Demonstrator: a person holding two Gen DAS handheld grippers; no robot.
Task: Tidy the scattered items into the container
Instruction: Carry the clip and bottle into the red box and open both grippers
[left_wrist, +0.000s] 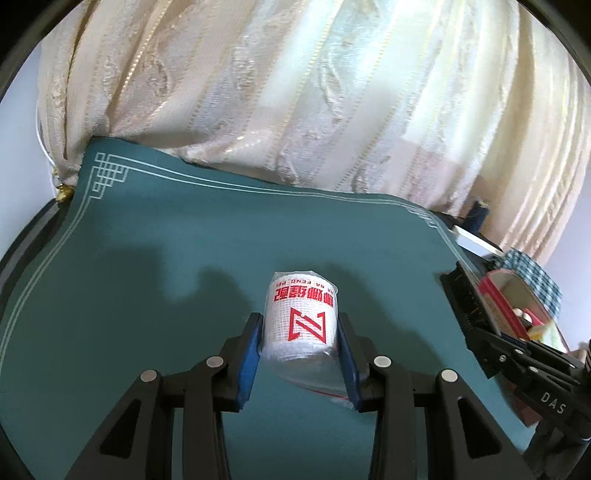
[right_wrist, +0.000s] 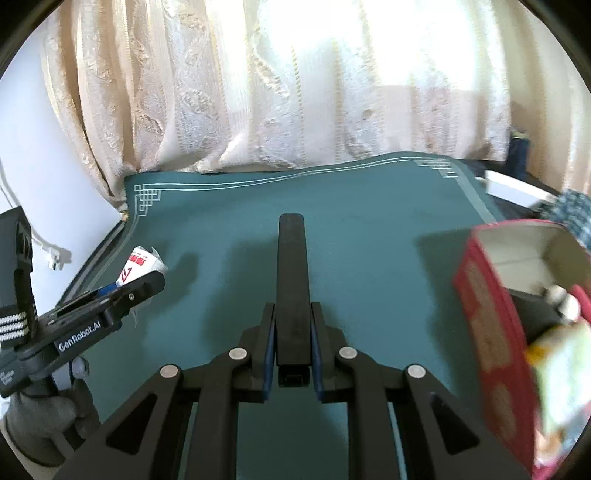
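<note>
**Both grippers loaded, tin's off to the right**

Looks like the carry step, with both hands full. The left gripper (left_wrist: 299, 354) is clamped on a wrapped gauze roll (left_wrist: 301, 317), white with red print, pads pressed on both sides. From the shadow under it I'd say it's held above the green mat (left_wrist: 147, 258), not resting on it. The right gripper (right_wrist: 293, 354) has its pads narrowed onto a black bar (right_wrist: 291, 280), some slim stick-shaped thing pointing away toward the curtain (right_wrist: 295, 92). Can't tell what it actually is.

The red tin (right_wrist: 484, 325) sits at the right edge of the mat, open, with a few things already in it (blurry, can't name them). In the left wrist view the right gripper is between the roll and the tin.

My guess for next: the bar goes in first since that hand is nearest the tin. It's long, so it probably needs tilting or laying lengthwise. Then the roll travels right and gets dropped once the other hand clears.
</note>
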